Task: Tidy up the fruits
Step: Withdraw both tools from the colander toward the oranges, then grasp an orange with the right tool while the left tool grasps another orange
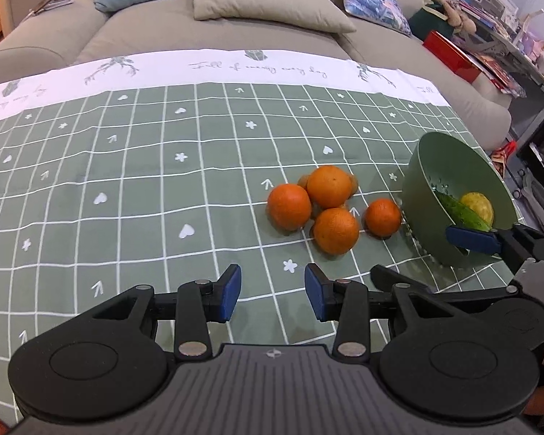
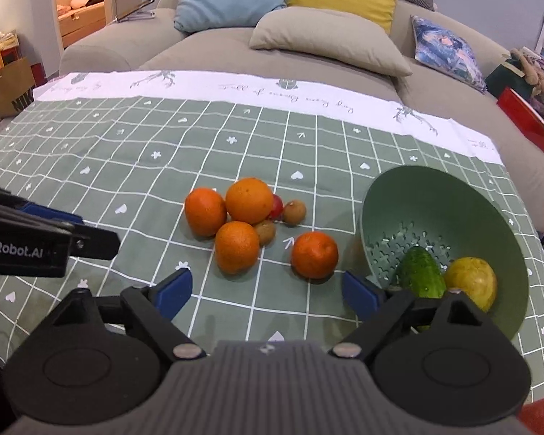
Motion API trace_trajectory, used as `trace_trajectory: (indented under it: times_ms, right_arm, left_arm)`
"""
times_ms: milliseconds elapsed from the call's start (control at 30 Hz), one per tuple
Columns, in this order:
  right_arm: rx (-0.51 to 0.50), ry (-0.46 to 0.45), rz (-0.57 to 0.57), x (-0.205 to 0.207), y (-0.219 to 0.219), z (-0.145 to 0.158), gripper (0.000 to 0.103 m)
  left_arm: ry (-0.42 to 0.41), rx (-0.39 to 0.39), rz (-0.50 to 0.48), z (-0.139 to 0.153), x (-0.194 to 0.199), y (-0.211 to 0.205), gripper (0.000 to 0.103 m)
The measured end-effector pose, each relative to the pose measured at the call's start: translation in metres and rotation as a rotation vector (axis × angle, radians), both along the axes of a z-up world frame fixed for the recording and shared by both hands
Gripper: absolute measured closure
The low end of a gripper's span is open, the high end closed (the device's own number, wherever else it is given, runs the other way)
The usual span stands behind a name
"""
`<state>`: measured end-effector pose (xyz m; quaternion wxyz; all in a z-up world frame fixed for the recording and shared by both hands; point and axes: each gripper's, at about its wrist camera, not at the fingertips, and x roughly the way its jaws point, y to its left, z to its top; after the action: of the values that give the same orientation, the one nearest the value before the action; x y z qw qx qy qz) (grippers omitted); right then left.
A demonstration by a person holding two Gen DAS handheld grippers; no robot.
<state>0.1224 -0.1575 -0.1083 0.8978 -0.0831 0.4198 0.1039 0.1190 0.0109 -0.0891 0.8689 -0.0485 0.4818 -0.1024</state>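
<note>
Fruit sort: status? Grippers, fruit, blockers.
Left gripper open, empty. Right gripper open, empty. Four oranges loose on cloth; cucumber, yellow fruit in green colander. Nothing in the way.

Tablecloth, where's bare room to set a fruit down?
The tablecloth is bare left of the oranges and behind them up to its white border. It is crowded from the orange cluster across the lone orange to the green colander. The gap there is narrow.
</note>
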Motion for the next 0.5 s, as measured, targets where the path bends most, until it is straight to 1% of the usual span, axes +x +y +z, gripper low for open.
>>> trace_trajectory:
  times_ms: [67, 100, 200, 233, 300, 400, 500]
  right_arm:
    - [0.001, -0.001, 0.011, 0.003, 0.001, -0.003, 0.024]
    - [0.001, 0.0, 0.02, 0.004, 0.001, -0.004, 0.031]
    - [0.005, 0.01, 0.038, 0.011, 0.006, -0.008, 0.034]
    - [0.012, 0.016, 0.041, 0.015, 0.007, -0.01, 0.038]
    - [0.024, 0.032, 0.047, 0.022, 0.01, -0.014, 0.042]
    - [0.033, 0.05, 0.053, 0.032, 0.013, -0.02, 0.043]
    - [0.036, 0.074, 0.057, 0.041, 0.015, -0.025, 0.053]
  left_arm:
    - [0.003, -0.003, -0.017, -0.004, 0.004, -0.003, 0.056]
    - [0.005, 0.0, -0.024, -0.005, 0.006, -0.004, 0.056]
    - [0.013, 0.011, -0.034, -0.01, 0.016, -0.006, 0.056]
    - [0.015, 0.014, -0.034, -0.011, 0.021, -0.006, 0.056]
    - [0.014, 0.007, -0.039, -0.012, 0.03, -0.005, 0.056]
    - [0.035, -0.011, -0.04, -0.017, 0.047, -0.004, 0.056]
    - [0.053, -0.02, -0.052, -0.024, 0.061, -0.006, 0.056]
